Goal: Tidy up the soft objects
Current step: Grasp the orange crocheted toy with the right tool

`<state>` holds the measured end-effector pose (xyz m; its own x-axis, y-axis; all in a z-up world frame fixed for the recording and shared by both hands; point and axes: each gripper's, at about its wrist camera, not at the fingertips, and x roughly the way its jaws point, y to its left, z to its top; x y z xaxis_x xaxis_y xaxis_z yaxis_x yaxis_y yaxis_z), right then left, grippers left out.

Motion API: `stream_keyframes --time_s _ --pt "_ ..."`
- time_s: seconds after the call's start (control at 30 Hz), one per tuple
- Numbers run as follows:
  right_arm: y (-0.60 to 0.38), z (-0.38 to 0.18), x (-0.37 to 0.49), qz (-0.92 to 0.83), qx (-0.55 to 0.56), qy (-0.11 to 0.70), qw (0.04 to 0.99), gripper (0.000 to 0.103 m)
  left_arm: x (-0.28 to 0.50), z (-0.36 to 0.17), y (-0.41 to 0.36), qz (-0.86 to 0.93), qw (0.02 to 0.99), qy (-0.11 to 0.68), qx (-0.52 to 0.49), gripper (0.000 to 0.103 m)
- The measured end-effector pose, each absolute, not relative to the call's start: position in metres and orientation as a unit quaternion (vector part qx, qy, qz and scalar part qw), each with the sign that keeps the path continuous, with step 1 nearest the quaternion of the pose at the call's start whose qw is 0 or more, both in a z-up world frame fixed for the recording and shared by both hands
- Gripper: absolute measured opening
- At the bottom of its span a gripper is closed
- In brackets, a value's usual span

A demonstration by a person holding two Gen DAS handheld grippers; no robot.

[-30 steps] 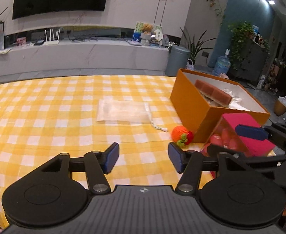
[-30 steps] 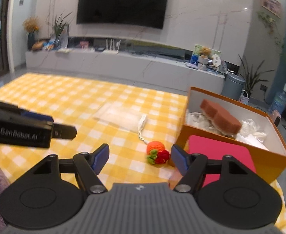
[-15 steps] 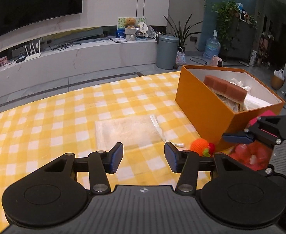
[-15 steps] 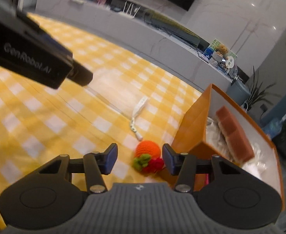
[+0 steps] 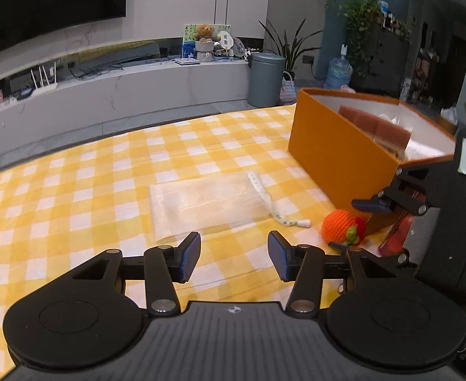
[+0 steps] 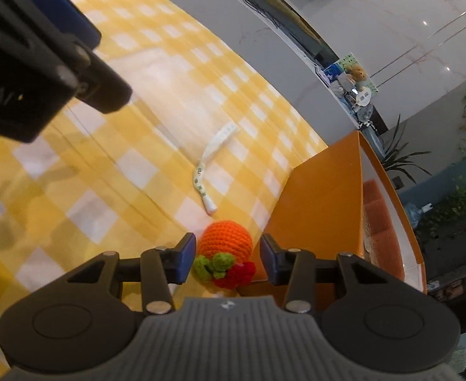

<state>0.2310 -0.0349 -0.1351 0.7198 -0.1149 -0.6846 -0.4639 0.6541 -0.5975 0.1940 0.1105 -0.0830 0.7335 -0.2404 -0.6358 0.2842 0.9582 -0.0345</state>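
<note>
A crocheted orange ball point(image 6: 226, 247) with green and red trim lies on the yellow checked tablecloth, against the orange box point(image 6: 322, 197). My right gripper point(image 6: 228, 262) straddles it, tilted down. Its jaws are closing with the ball between them, and small gaps still show at both pads. My left gripper point(image 5: 234, 262) hovers open and empty over the cloth, just short of a flat white mesh bag point(image 5: 201, 204) with a drawstring point(image 5: 274, 209). From the left wrist the ball point(image 5: 341, 230) shows to the right, under the other gripper's fingers.
The open orange box point(image 5: 337, 158) holds a brown sponge block point(image 5: 372, 125) and white soft items. A red-pink pack point(image 5: 398, 235) leans by its near corner. Beyond the table are a grey cabinet, a bin and plants.
My right gripper dropped, rolled and came in over the orange ball, its jaws narrowing around it. The left gripper drifted nearer the mesh bag, still open.
</note>
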Motion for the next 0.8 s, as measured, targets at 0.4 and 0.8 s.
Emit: stream_keyframes --time_s 0.4,0.8 --pt "-0.034 -0.14 0.238 0.095 -0.377 0.376 0.841 0.039 0.203 -0.088 0.11 -0.137 0.933 0.329 0.05 0.061" --pt "-0.038 -0.11 0.261 0.131 -0.245 0.369 0.887 0.039 0.259 -0.106 0.121 -0.174 0.929 0.31 0.102 0.085"
